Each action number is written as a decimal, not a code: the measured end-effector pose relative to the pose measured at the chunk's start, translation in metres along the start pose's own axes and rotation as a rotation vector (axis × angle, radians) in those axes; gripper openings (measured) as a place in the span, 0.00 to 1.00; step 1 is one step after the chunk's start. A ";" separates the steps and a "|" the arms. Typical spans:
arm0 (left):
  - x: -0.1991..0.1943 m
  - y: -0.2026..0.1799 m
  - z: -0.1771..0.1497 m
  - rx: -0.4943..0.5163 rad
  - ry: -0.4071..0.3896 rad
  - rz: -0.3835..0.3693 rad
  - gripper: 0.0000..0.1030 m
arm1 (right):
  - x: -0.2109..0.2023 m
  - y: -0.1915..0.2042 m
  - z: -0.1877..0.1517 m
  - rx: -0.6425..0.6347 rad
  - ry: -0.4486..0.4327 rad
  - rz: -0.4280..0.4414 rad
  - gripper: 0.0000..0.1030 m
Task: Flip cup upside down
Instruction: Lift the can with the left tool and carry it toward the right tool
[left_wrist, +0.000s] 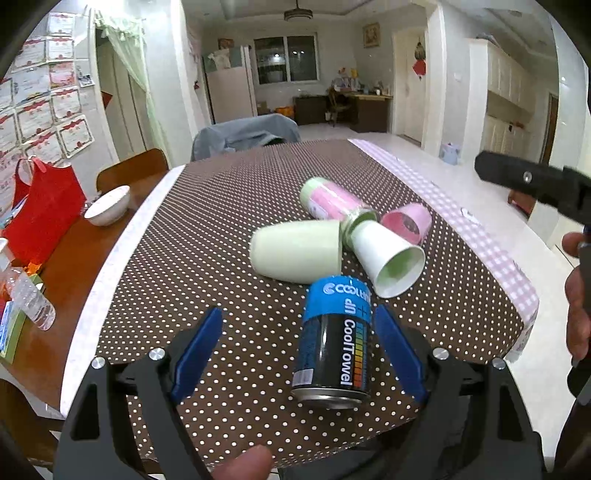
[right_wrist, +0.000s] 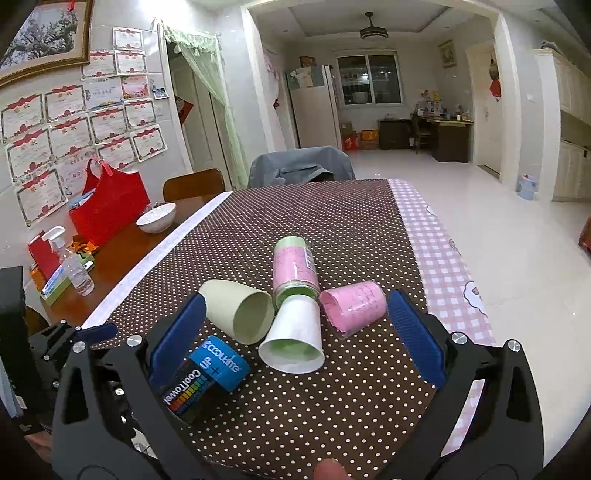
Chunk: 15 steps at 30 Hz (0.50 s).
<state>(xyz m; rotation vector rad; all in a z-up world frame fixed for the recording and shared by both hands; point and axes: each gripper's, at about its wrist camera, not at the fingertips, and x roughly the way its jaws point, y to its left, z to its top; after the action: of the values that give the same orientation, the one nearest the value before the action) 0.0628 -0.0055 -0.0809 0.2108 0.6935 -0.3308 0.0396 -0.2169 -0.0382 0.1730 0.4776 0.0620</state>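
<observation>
- Lying on its side near the table's (right_wrist: 436, 236) middle, the white cup (right_wrist: 293, 338) is pointing its mouth toward the near edge.
- The right gripper (right_wrist: 299, 332) is gaping wide, directly facing it, nearer.
- The left gripper (left_wrist: 299, 350) is spreading wide around the blue can (left_wrist: 334, 339), gripping nothing.

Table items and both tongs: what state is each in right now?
Green cup: on its side, mouth toward the white cup.
White cup: on its side, mouth facing the camera.
Pink cup: on its side.
Pink jar: lying down.
Can: lying down.
Bowl: upright.
Left tongs: open, empty.
Right tongs: open, empty.
</observation>
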 end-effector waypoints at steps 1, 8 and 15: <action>-0.003 0.001 0.001 -0.002 -0.004 0.004 0.81 | -0.001 0.001 0.001 -0.001 -0.005 0.004 0.94; -0.024 0.012 0.007 -0.044 -0.040 0.043 0.81 | -0.008 0.008 0.007 -0.002 -0.029 0.039 0.94; -0.052 0.022 0.011 -0.077 -0.098 0.069 0.81 | -0.027 0.013 0.011 -0.013 -0.125 0.109 0.94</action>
<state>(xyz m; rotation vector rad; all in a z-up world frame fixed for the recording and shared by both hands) 0.0398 0.0231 -0.0366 0.1440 0.5995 -0.2463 0.0207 -0.2079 -0.0143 0.1891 0.3429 0.1601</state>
